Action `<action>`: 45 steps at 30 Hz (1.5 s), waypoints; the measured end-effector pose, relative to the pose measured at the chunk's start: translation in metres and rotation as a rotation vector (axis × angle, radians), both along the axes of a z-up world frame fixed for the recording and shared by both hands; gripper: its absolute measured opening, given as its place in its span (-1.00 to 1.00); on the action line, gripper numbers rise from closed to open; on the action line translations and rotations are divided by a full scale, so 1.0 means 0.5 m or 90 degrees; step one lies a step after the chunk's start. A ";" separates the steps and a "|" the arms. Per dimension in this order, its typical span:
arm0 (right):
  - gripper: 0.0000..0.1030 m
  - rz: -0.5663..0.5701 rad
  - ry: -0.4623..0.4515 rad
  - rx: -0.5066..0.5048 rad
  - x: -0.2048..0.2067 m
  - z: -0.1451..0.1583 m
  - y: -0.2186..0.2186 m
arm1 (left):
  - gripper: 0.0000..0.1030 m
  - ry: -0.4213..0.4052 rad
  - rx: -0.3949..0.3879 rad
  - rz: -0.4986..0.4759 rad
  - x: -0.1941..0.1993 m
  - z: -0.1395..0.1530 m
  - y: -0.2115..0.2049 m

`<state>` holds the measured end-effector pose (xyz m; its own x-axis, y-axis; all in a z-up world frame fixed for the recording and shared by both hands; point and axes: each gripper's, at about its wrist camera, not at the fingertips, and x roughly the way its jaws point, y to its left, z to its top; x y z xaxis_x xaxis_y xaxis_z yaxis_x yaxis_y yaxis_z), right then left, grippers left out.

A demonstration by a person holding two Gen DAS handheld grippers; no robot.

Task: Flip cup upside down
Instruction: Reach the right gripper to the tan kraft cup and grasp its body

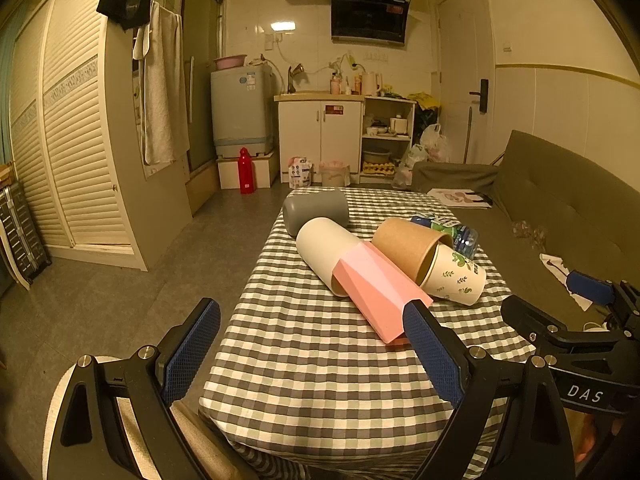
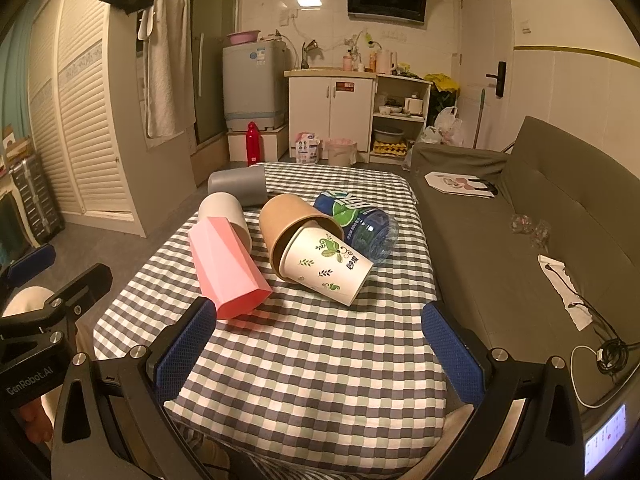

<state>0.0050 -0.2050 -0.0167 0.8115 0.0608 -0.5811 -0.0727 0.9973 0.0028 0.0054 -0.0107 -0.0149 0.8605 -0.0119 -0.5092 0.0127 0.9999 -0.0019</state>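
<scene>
Several cups lie on their sides on a checkered tablecloth (image 1: 320,360) (image 2: 320,360). A pink faceted cup (image 1: 380,292) (image 2: 226,268) is nested in a white cup (image 1: 320,246) (image 2: 224,210). A leaf-print paper cup (image 1: 456,278) (image 2: 326,266) is nested in a brown paper cup (image 1: 404,244) (image 2: 286,220). A grey cup (image 1: 316,208) (image 2: 238,186) lies farthest. My left gripper (image 1: 312,344) is open and empty, short of the pink cup. My right gripper (image 2: 320,348) is open and empty, short of the paper cup.
A plastic water bottle (image 1: 452,232) (image 2: 360,224) lies behind the paper cups. A grey sofa (image 1: 560,216) (image 2: 520,240) with cables and papers runs along the table's right side. Floor drops off left of the table. Kitchen cabinets (image 1: 320,136) stand at the back.
</scene>
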 end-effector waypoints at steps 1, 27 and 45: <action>0.99 0.000 0.001 -0.001 0.000 0.000 0.000 | 0.85 0.003 -0.002 0.000 0.002 -0.001 0.001; 0.93 0.212 0.255 -0.113 0.403 -0.004 0.087 | 0.85 0.127 0.010 0.032 0.242 -0.021 0.062; 0.59 0.223 0.377 -0.207 0.507 -0.124 0.134 | 0.85 0.181 -0.020 0.027 0.305 -0.072 0.098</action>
<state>0.2584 -0.1380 -0.0785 0.3226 0.0084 -0.9465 -0.4639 0.8730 -0.1503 0.1580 0.0381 -0.0509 0.6838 0.0021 -0.7297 -0.0348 0.9990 -0.0297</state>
